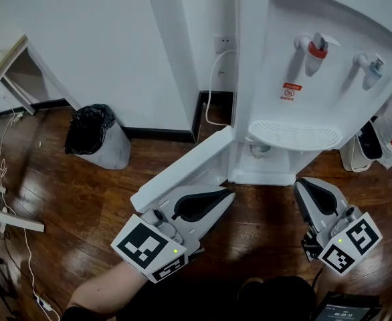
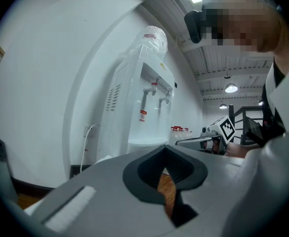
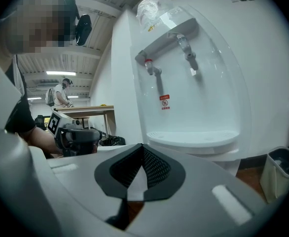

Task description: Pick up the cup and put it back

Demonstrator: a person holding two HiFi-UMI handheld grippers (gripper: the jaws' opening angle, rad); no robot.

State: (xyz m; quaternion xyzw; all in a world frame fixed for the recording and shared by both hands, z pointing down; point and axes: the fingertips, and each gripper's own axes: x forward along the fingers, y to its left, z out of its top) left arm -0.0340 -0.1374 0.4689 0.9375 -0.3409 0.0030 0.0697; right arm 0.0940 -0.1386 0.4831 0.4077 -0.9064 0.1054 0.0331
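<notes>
A white water dispenser (image 1: pixel 316 79) stands ahead, with a red tap (image 1: pixel 315 51), a blue tap (image 1: pixel 370 69) and a grated drip tray (image 1: pixel 293 134). Under the tray the lower compartment is open, and a small pale thing (image 1: pixel 259 149) that may be the cup shows inside, mostly hidden. My left gripper (image 1: pixel 231 194) hovers low beside the open door (image 1: pixel 182 169), shut and empty. My right gripper (image 1: pixel 302 181) hangs just in front of the dispenser's base, also shut with nothing held. Both gripper views show closed jaws, left gripper (image 2: pixel 165 147) and right gripper (image 3: pixel 142 146), pointing at the dispenser.
A bin with a black liner (image 1: pixel 95 136) stands at the wall to the left. A white bin (image 1: pixel 360 149) and bottles sit right of the dispenser. A white cord (image 1: pixel 213 85) hangs from a wall socket. Cables and white furniture legs (image 1: pixel 2 206) lie on the wooden floor far left.
</notes>
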